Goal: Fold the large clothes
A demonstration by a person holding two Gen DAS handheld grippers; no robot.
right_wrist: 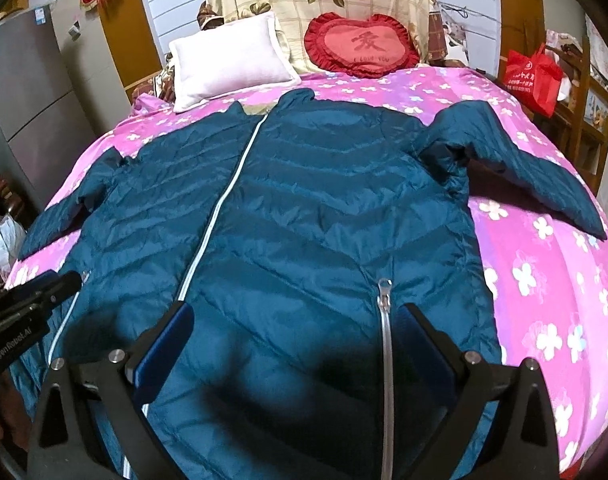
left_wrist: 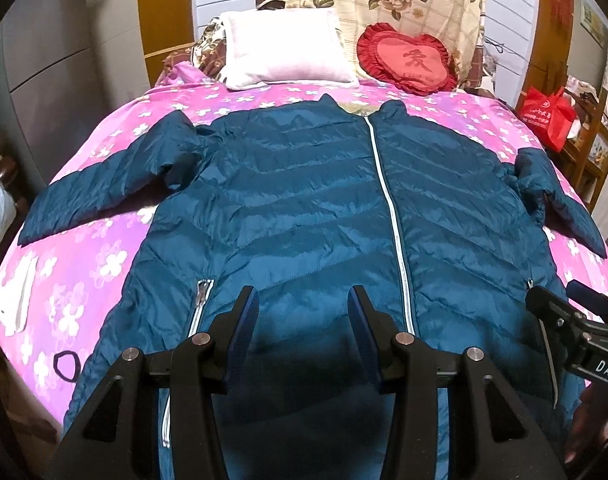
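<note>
1. Both tongs are spread apart and hold nothing: your left tongs [left_wrist: 304,300] hang over the lower front of the jacket between pocket zip and centre zip, your right tongs [right_wrist: 300,316] over the lower front on the other side.
2. The task's thing, a teal quilted puffer jacket with a shiny nylon shell [left_wrist: 304,184], lies front up and zipped shut on the bed, on a pink bedspread with white flowers [left_wrist: 84,276]. Collar points to the headboard, hem towards you.
3. Both sleeves are spread outwards: left sleeve [left_wrist: 104,184] out towards the bed's edge, right sleeve [right_wrist: 535,184] likewise on the other side.
4. Handling, by my judgement: light, soft, puffy, springy. The slick shell will likely slide in the pads and folds may spring back open.
5. Where to take hold: pinch at a seam or edge, not the padded middle. The sleeve cuff or the hem corner look like the surest bites; pinch deep.
6. White centre zip [left_wrist: 387,184] makes a handy fold line. Silver pocket zip [right_wrist: 383,304] sits right beside your right tongs; avoid pinching the metal pull.
7. No fold made yet, it seems; sleeves inward is the likely first step.
8. White pillow [left_wrist: 284,52], red heart-shaped frilled cushion [left_wrist: 407,60] and a black hair tie [left_wrist: 66,366] lie clear of the jacket.
</note>
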